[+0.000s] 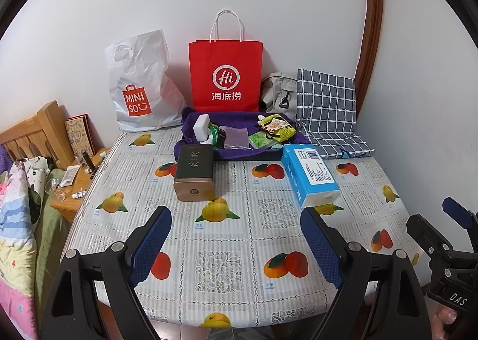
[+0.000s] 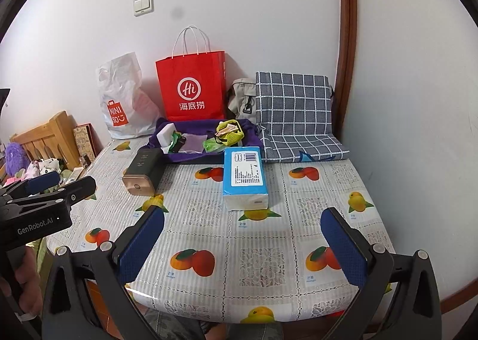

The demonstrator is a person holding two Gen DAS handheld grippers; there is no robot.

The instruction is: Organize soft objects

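Observation:
A blue and white tissue pack (image 1: 310, 174) (image 2: 245, 178) lies mid-table on the fruit-print tablecloth (image 1: 227, 262) (image 2: 263, 262). Behind it a purple towel (image 1: 191, 118) (image 2: 197, 156) carries small items: a white block (image 1: 202, 127), a lilac pouch (image 1: 236, 136), a green packet (image 1: 259, 140), a yellow mesh pouch (image 1: 277, 127) (image 2: 230, 132). A grey checked cushion (image 1: 331, 112) (image 2: 295, 112) leans at the back right. My left gripper (image 1: 236, 220) is open over the near table, empty. My right gripper (image 2: 243, 225) is also open and empty, short of the tissue pack.
A dark tin box (image 1: 194, 174) (image 2: 142, 172) lies left of the tissue pack. A red paper bag (image 1: 225, 77) (image 2: 192, 88), a white plastic bag (image 1: 140, 85) and a beige backpack (image 1: 279, 91) stand against the wall. Bedding (image 1: 18, 220) and a cluttered wooden nightstand (image 1: 71, 190) are at the left.

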